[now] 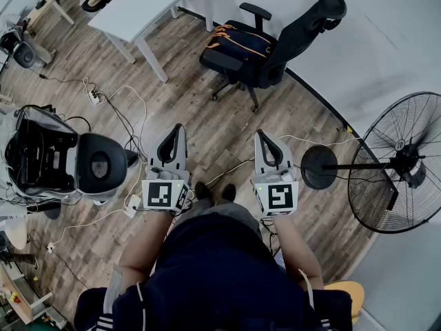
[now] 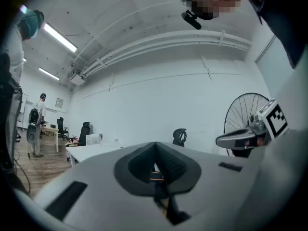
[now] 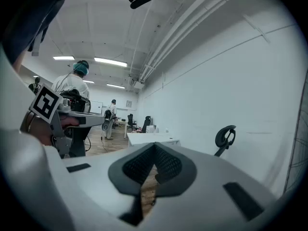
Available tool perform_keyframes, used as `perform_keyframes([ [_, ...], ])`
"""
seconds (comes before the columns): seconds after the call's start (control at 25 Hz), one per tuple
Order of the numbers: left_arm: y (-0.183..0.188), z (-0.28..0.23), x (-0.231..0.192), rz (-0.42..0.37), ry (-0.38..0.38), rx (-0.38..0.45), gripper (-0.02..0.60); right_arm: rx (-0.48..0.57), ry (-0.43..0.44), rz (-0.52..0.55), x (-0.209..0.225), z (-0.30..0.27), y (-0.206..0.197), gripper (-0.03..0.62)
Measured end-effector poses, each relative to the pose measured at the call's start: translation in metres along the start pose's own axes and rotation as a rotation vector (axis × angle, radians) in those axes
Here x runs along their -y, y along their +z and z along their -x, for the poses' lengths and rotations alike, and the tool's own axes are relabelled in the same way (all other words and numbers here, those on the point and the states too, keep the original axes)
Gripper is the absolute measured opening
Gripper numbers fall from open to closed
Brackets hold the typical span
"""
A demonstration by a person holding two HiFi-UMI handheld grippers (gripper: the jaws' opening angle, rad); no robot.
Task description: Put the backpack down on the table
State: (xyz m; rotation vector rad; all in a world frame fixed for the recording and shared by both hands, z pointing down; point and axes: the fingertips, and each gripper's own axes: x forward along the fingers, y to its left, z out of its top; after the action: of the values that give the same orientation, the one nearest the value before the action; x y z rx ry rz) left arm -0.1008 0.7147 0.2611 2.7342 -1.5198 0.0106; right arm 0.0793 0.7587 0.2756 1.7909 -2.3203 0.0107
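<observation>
Two grippers, left (image 1: 177, 129) and right (image 1: 261, 136), we hold with jaws closed, both empty. One backpack (image 1: 238, 43) lies well ahead of the fingertips (image 1: 181, 136), flat on one chair (image 1: 303, 26), its long axis across the view; we cannot tell its top end. One table (image 1: 148, 5) stands ahead-left of the left fingers.

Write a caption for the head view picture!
Both shut, the left gripper and right gripper point toward a backpack resting on an office chair.
</observation>
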Motion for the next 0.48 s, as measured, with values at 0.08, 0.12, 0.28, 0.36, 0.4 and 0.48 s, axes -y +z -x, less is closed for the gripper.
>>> perform_keyframes([
  [0.08, -0.0005, -0.0006, -0.0007, -0.004, 0.002, -0.002, 0.003, -0.002, 0.001, -0.004, 0.0001, -0.0016, -0.0021, -0.008],
  [0.12, -0.0011, -0.0011, -0.0008, -0.005, 0.004, -0.003, 0.003, -0.003, 0.001, -0.005, 0.0008, -0.0023, -0.003, -0.008],
  [0.28, -0.0017, -0.0034, -0.0001, -0.006, 0.004, -0.003, 0.003, 0.019, 0.006, 0.001, 0.0009, -0.0049, -0.0033, -0.007],
  [0.36, -0.0011, -0.0045, -0.0001, -0.008, 0.003, -0.001, 0.003, 0.016, 0.003, 0.0, -0.0002, -0.0059, -0.004, -0.006],
  [0.4, -0.0013, -0.0052, 0.0, -0.008, 0.002, -0.001, 0.003, 0.012, 0.0, -0.003, 0.0, -0.0062, -0.0051, -0.005],
  [0.48, -0.0018, -0.0067, 0.0012, -0.008, 0.001, 0.0, 0.003, 0.015, -0.004, -0.012, 0.0015, -0.0066, -0.0065, -0.005],
])
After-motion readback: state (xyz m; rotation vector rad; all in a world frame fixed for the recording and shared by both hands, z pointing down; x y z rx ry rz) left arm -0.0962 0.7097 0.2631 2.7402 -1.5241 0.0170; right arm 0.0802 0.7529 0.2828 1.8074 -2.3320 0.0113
